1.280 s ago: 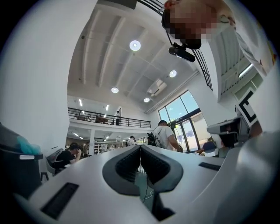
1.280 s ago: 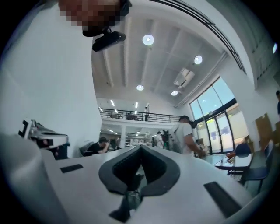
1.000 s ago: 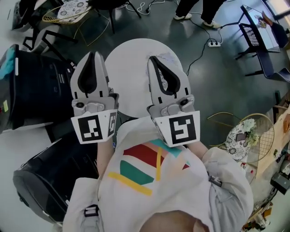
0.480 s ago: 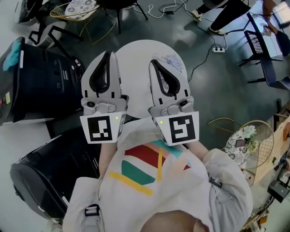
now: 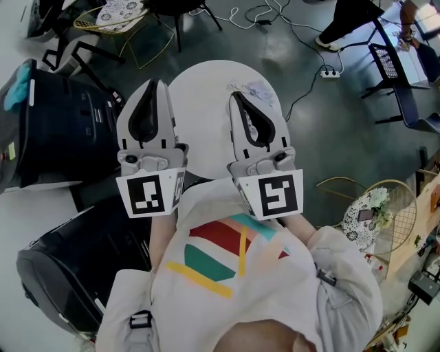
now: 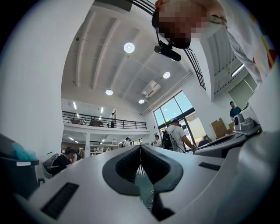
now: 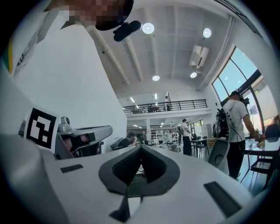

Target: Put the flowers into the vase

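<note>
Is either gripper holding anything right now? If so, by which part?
Nothing is held. The left gripper and the right gripper both have their jaws shut together, with nothing between them.

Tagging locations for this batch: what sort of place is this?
Likely a big open workspace or lab hall, not a home: a high ceiling with round lights, a railed balcony, tall windows, and a round white table on a dark floor strewn with cables.

The head view looks steeply down, close over the left gripper (image 5: 152,82), right gripper (image 5: 236,96) and table (image 5: 201,103). Each gripper view rides just behind its jaws, facing outward into the hall; both share the balcony (image 6: 105,124).
</note>
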`<act>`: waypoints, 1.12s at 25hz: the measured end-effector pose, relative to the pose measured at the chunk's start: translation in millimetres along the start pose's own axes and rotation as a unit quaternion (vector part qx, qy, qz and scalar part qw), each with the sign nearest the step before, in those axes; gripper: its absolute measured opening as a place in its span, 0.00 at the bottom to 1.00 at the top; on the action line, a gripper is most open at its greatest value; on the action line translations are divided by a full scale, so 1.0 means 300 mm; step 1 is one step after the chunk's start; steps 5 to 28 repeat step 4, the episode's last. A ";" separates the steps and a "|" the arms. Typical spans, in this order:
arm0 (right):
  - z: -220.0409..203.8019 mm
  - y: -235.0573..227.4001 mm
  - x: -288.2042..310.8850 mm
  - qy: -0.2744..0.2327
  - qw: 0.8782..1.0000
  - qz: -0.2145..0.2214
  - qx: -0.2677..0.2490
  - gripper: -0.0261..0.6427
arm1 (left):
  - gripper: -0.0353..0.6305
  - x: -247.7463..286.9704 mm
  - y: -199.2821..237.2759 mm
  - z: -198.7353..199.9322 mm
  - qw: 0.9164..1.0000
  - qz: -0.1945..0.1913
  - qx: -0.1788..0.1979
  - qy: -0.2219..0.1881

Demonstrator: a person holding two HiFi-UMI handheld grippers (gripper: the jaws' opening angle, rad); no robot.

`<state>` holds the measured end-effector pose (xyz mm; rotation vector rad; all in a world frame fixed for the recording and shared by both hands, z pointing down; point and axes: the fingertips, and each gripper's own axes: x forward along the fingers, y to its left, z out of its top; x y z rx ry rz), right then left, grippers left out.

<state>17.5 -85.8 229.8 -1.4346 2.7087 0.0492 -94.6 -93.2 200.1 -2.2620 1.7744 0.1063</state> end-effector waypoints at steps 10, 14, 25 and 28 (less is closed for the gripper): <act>-0.012 0.000 -0.014 0.003 1.000 0.002 -0.003 0.06 | 0.06 -0.004 -0.009 -0.008 1.000 0.000 -0.003 0.001; -0.012 0.000 -0.014 0.003 1.000 0.002 -0.003 0.06 | 0.06 -0.004 -0.009 -0.008 1.000 0.000 -0.003 0.001; -0.012 0.000 -0.014 0.003 1.000 0.002 -0.003 0.06 | 0.06 -0.004 -0.009 -0.008 1.000 0.000 -0.003 0.001; -0.012 0.000 -0.014 0.003 1.000 0.002 -0.003 0.06 | 0.06 -0.004 -0.009 -0.008 1.000 0.000 -0.003 0.001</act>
